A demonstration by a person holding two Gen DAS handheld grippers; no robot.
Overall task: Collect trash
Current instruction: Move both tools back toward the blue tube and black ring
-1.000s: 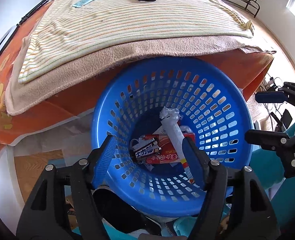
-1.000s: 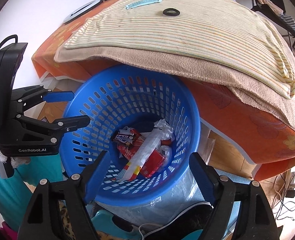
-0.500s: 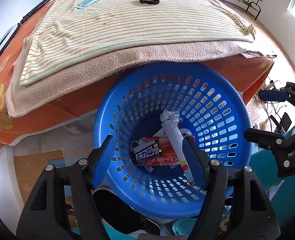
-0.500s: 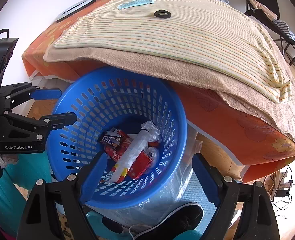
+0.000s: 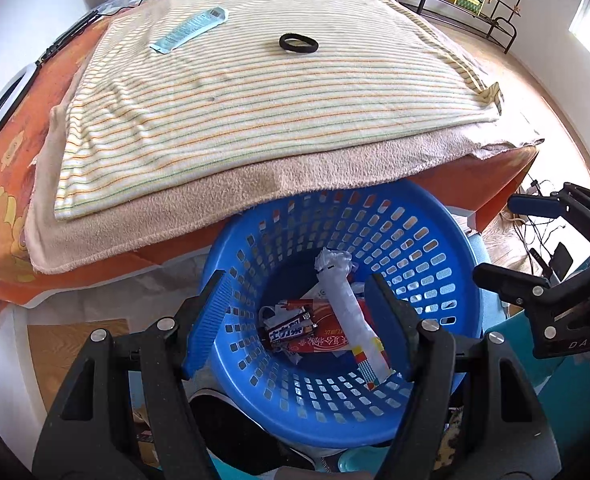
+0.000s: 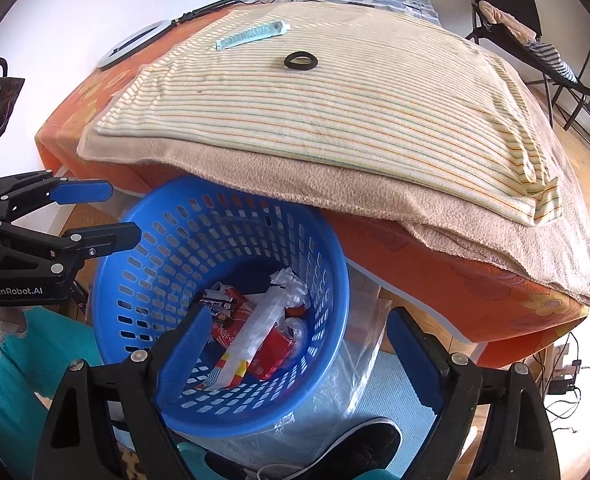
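A blue slotted basket [image 5: 469,280] stands on the floor against the bed, its far rim under the hanging towel. Inside lie a long white wrapper [image 5: 345,304], a black candy wrapper [image 5: 289,330] and a red packet [image 5: 323,342]. My left gripper [image 5: 297,322] hovers open and empty above the basket's near side. My right gripper [image 6: 297,354] is open and empty over the basket [image 6: 335,264] from the other side. On the bed's striped towel [image 5: 255,100] rest a light blue wrapper [image 5: 191,30] and a black hair tie [image 5: 298,43].
The orange bed edge [image 6: 495,304] overhangs the basket. A clear plastic bag [image 6: 355,368] and a black shoe [image 6: 359,444] lie beside the basket. Cables [image 6: 567,368] trail on the wooden floor at right. A ring light [image 6: 135,44] sits on the bed's far left.
Both grippers have risen and drawn back from the basket, so the bed top shows more fully. They stay open and empty; the trash in the basket has not moved.
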